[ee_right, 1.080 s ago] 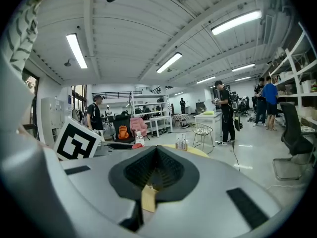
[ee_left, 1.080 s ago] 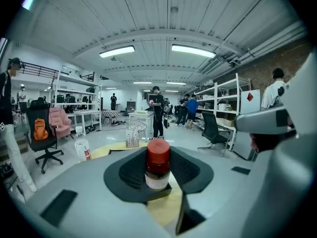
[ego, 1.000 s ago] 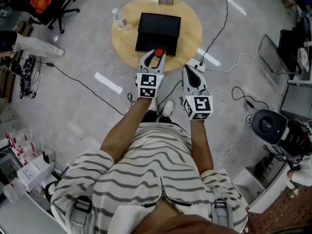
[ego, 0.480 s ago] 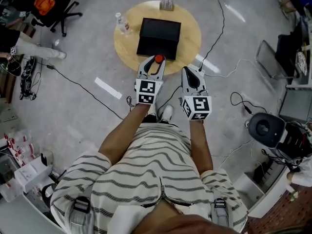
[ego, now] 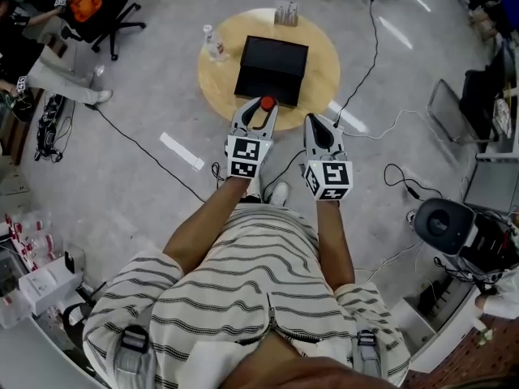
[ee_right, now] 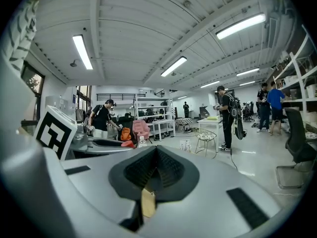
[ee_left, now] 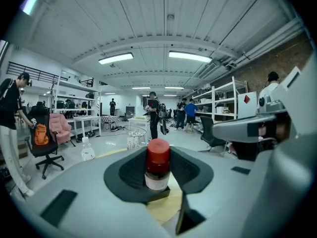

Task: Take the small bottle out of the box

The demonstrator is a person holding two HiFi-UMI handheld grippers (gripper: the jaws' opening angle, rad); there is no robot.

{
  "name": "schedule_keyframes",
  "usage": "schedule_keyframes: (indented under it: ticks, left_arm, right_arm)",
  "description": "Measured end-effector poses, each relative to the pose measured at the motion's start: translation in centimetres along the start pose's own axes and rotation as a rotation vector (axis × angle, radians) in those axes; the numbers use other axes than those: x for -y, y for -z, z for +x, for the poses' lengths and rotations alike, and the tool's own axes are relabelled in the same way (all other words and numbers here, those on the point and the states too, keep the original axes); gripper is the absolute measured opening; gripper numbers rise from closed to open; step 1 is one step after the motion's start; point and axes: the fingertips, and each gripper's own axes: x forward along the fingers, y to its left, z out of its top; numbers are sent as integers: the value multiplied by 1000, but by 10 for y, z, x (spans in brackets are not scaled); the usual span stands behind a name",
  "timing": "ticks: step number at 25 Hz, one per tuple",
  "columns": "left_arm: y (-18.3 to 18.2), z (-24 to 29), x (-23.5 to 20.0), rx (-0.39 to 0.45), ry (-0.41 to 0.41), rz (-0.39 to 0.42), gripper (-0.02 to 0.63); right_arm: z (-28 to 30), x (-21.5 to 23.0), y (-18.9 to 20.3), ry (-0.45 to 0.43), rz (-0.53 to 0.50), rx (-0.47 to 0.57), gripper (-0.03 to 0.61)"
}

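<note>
Left gripper (ego: 261,112) clamps the small bottle (ee_left: 157,158) upright to carry it clear of the box (ego: 273,61) at twelve o'clock, while the right gripper (ego: 318,123) idles, pinched empty.

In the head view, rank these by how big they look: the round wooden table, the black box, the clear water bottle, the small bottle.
1. round wooden table
2. black box
3. clear water bottle
4. small bottle: only its red cap shows, and it sits nearer the camera, so the last two places are unsure.
</note>
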Motion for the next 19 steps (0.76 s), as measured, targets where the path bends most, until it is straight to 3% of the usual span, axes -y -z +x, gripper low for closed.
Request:
schedule_keyframes:
  ticks: [19]
  left_arm:
    - [-9,-15,-18,31,-18,4,147]
  right_arm:
    - [14,-9,-1,-5,-8,12,11]
